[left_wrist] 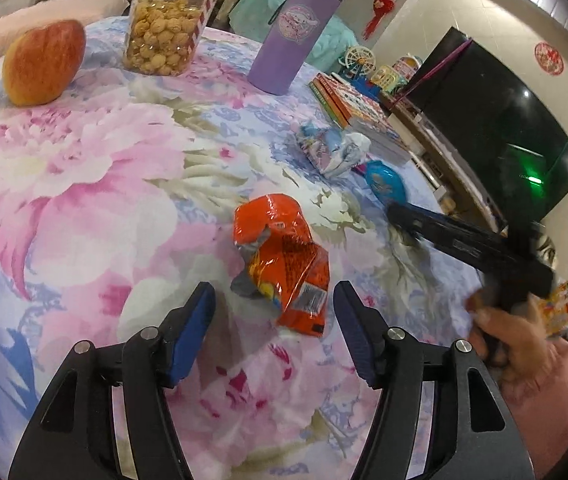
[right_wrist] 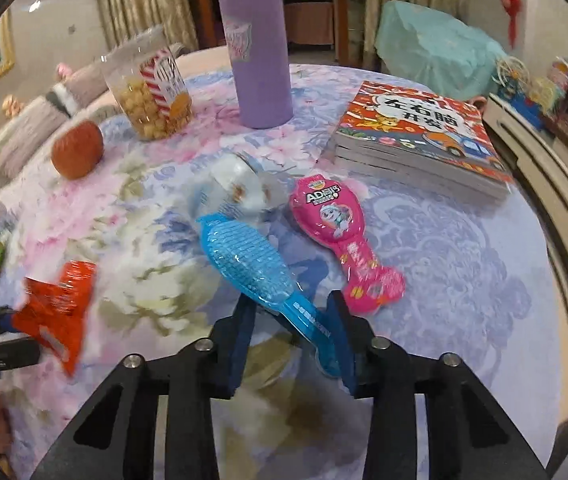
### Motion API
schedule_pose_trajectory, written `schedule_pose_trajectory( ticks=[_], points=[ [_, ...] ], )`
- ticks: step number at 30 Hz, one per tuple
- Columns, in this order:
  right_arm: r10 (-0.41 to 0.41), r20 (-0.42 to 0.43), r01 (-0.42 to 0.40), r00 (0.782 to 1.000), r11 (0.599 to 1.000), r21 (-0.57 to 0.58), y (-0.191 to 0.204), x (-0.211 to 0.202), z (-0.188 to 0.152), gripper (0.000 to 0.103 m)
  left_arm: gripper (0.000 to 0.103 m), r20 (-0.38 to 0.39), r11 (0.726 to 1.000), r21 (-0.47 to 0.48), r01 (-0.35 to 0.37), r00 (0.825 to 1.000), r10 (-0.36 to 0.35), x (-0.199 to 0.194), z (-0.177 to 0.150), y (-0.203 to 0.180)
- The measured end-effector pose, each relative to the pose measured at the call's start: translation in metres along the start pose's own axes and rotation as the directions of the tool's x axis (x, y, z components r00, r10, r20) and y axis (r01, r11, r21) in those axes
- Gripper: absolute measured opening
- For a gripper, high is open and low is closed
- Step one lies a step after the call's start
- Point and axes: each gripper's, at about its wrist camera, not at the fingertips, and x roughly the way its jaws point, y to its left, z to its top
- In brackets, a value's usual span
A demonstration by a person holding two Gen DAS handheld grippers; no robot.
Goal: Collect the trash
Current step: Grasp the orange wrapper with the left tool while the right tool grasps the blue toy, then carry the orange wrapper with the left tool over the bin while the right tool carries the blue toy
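Left claw wide open, low over the floral desk; crumpled orange snack wrapper lies just ahead of its tips, near end between them, no contact. Right claw partly open, straddling the handle of the blue plastic package; can't tell if the pads touch. Pink package just beside it.

Bare tablecloth lies wide open left of the orange wrapper, out to the apple and popcorn jar at the far edge. On the right it is crowded: blue packet, pink packet and crumpled white wrapper sit close together, with the book stack and purple tumbler behind
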Motion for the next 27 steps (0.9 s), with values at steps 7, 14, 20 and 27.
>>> schedule_pose_trajectory(
  ticks=[7, 14, 20, 27],
  points=[
    [0.083, 0.044, -0.09, 0.996, 0.981, 0.173, 0.012, -0.052, -0.038, 0.004, 0.03, 0.0, 1.0, 0.029, -0.007, 1.0, 0.007, 0.01, 0.006, -0.004],
    [0.119, 0.041, -0.126, 0.992, 0.939, 0.32, 0.007, -0.061, -0.071, 0.004, 0.001, -0.014, 0.997, 0.072, 0.017, 1.0, -0.016, 0.005, -0.002, -0.018],
    [0.12, 0.085, -0.143, 0.989, 0.915, 0.377, -0.001, -0.058, -0.08, 0.004, 0.001, -0.004, 0.997, 0.071, 0.023, 1.0, -0.023, -0.006, -0.015, -0.031],
    [0.137, 0.142, -0.182, 0.98, 0.906, 0.382, 0.003, -0.07, -0.092, 0.004, 0.001, 0.004, 0.995, 0.098, 0.016, 1.0, -0.017, -0.02, -0.035, -0.05]
  ],
)
